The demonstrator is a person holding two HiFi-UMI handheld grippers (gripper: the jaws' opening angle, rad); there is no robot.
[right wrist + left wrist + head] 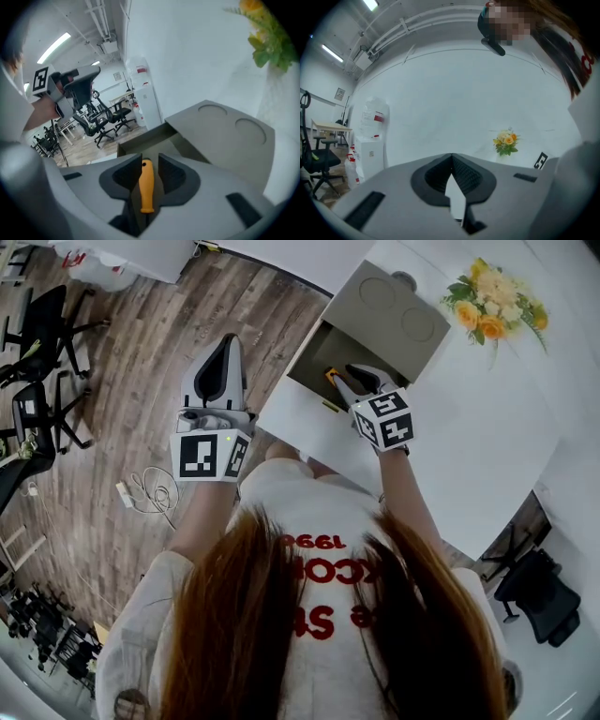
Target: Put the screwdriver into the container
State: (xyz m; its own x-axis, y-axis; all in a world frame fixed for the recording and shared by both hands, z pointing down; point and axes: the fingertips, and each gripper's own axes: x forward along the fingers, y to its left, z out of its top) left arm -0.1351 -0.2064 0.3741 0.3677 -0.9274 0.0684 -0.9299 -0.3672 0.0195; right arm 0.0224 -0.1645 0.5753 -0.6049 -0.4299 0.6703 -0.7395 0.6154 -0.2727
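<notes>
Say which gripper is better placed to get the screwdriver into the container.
Right. The right gripper is over the open container with the screwdriver between its jaws; the left gripper is shut, empty, over the floor.

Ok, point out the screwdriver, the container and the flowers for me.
screwdriver point(146, 186), right gripper view, middle of its orange handle
container point(398, 313), head view, on its open lid
flowers point(489, 327), head view, on an orange bloom

White shirt point(300, 502) bears red lettering; grey tongs point(228, 341) carry marker cubes point(210, 456).
</notes>
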